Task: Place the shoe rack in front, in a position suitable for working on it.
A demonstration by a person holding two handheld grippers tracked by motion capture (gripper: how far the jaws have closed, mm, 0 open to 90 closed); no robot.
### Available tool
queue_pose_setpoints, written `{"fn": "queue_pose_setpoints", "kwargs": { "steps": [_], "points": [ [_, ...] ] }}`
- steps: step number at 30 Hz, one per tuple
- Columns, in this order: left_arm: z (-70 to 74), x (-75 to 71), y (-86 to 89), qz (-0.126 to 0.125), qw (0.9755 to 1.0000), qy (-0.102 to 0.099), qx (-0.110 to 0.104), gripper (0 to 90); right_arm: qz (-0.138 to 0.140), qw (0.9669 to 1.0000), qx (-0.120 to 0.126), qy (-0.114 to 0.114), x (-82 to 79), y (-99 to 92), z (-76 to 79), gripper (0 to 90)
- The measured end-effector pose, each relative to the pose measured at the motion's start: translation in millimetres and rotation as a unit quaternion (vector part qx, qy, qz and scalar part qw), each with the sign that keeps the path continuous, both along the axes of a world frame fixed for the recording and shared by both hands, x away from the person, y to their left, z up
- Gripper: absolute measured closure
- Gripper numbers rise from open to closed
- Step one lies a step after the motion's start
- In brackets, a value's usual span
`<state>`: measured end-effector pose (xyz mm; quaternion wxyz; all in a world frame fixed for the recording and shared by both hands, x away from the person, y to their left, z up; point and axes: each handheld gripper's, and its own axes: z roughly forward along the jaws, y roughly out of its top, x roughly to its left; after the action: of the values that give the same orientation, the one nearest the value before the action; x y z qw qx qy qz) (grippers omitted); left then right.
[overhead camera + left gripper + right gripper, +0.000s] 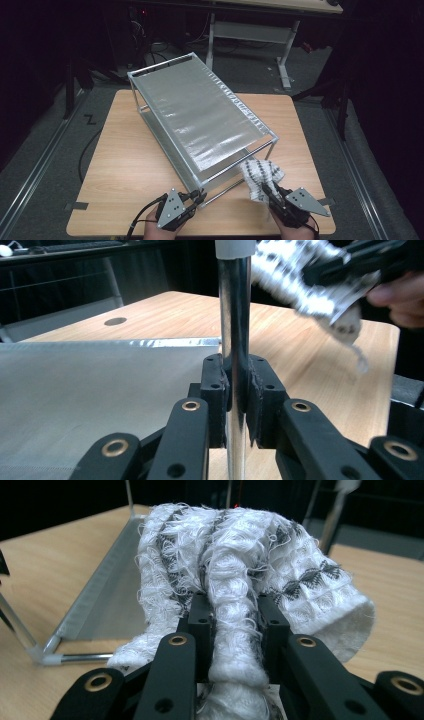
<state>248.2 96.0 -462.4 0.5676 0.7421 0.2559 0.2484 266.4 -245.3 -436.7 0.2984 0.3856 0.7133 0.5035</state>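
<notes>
A two-shelf metal rack point(200, 112) stands at an angle on the wooden table point(125, 165). My left gripper point(199, 197) is shut on the rack's near corner post point(234, 315), a shiny upright tube pinched between the black pads point(216, 390). My right gripper point(267, 192) is shut on a white cloth with dark woven marks point(261, 175), held up by the rack's near right end. In the right gripper view the cloth point(240, 570) bunches over the jaws, and a fold of it runs down between them. The left gripper view has the cloth point(320, 285) blurred at upper right.
The rack's lower shelf point(75, 390) spreads to the left of the held post. A round hole point(115, 321) marks the tabletop beyond it. A white desk frame point(250, 35) stands on the floor behind the table. Bare wood lies left of the rack.
</notes>
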Motion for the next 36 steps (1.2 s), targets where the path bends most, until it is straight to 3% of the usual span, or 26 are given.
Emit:
{"fn": "queue_pose_setpoints", "kwargs": {
  "steps": [4, 10, 19, 20, 23, 25, 26, 27, 30, 32, 36],
  "points": [
    [-0.1, 0.9, 0.9, 0.003, 1.0000, 0.003, -0.002, 79.8, -0.018, 0.9991, 0.025, -0.029, -7.5, -13.7, 15.6, 74.7],
    [0.4, -2.2, 1.4, 0.003, 1.0000, 0.005, -0.002, 79.9, -0.015, 0.9969, 0.047, -0.062, -14.6, -16.6, 34.5, 74.4],
    [2.2, -21.1, 2.7, 0.014, 0.9999, 0.002, 0.009, 79.6, 0.044, 0.9935, 0.059, -0.087, -8.3, 17.0, 58.7, 74.3],
    [1.4, -25.9, 5.6, 0.018, 0.9998, 0.000, 0.010, 79.4, 0.061, 0.9917, 0.068, -0.091, -4.0, 26.6, 66.0, 74.2],
    [-0.4, -30.7, 10.2, 0.021, 0.9998, -0.001, 0.004, 79.3, 0.078, 0.9897, 0.073, -0.095, 0.5, 38.1, 73.1, 74.2],
    [-2.1, -34.1, 13.2, 0.023, 0.9997, -0.009, 0.007, 74.6, 0.096, 0.9880, 0.069, -0.099, 3.4, 51.0, 78.6, 74.1],
    [-5.3, -34.9, 14.4, 0.028, 0.9995, -0.011, 0.008, 66.3, 0.111, 0.9866, 0.064, -0.102, 3.4, 62.7, 81.0, 74.0],
    [-5.3, -34.9, 14.4, 0.028, 0.9995, -0.011, 0.008, 64.1, 0.111, 0.9866, 0.064, -0.102, 3.4, 62.7, 81.0, 74.0],
    [-11.4, -31.7, 13.8, 0.026, 0.9997, 0.003, 0.004, 62.0, 0.125, 0.9850, 0.058, -0.103, -0.7, 77.1, 76.3, 73.9],
    [-16.9, -29.3, 11.4, 0.020, 0.9996, 0.014, 0.016, 60.0, 0.143, 0.9843, 0.032, -0.098, -7.5, 89.4, 72.6, 73.9],
    [-21.3, -27.8, 10.3, 0.017, 0.9993, 0.034, 0.006, 62.3, 0.157, 0.9836, 0.002, -0.089, -16.3, 100.4, 68.2, 73.9]
  ]
}}
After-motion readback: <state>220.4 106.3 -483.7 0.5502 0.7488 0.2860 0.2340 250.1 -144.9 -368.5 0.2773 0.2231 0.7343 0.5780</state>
